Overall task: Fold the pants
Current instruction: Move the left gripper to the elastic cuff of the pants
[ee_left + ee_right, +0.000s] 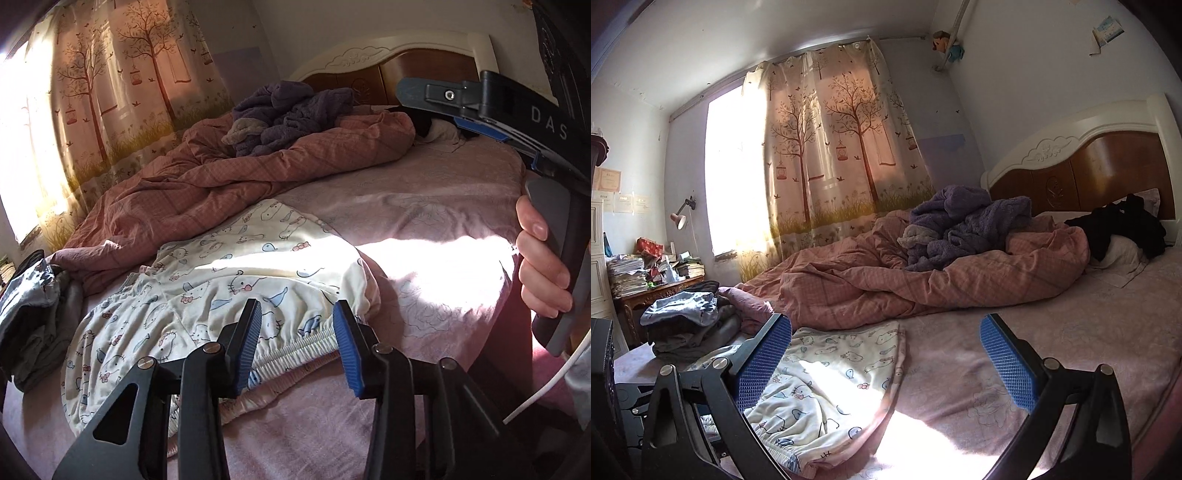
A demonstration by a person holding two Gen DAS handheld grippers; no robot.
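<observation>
Here the cream cotton pants with a cartoon cat and whale print (229,280) lie spread on the pink bed sheet (424,206) at the near side of the bed, elastic waistband (295,350) toward the edge, beside a rumpled pink quilt (229,166). The left tool (297,345) hangs just over that waistband with its blue pads partly apart; the band shows in the gap between them, but the pads do not look pressed on it yet, so nothing is held. The right tool (886,362) is held off to the side above the sheet, jaws wide and empty, with a hand (539,266) around its grip.

The step in hand seems to be taking hold of the waistband. To do it well, the left tool should come down so both cloth layers of the gathered band sit deep between the pads, not just the top ruffle, and not the sheet beneath. The right tool would best take the band's far end so the fold lifts evenly
</observation>
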